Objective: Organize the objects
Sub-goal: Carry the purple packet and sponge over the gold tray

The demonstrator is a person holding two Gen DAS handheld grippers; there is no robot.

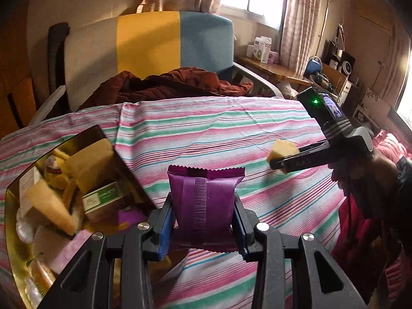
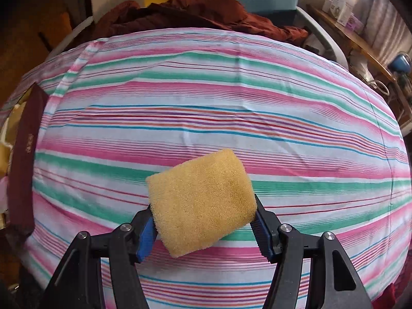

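Left gripper (image 1: pixel 203 228): jaws closed partway on a purple packet (image 1: pixel 204 206), held upright above the striped cloth (image 1: pixel 219 134).
Right gripper (image 2: pixel 203 234): jaws clamped on a yellow sponge (image 2: pixel 200 200), carried over the cloth.
Gold box (image 1: pixel 11 206): crowded at left.
Risk: the glossy packet may be lost mid-carry; the squashed sponge may spring out on release.

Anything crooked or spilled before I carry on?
Nothing spilled. The yellow foam sponge sits skewed in the right tool, one corner hanging low. The purple foil packet stands upright in the left tool.
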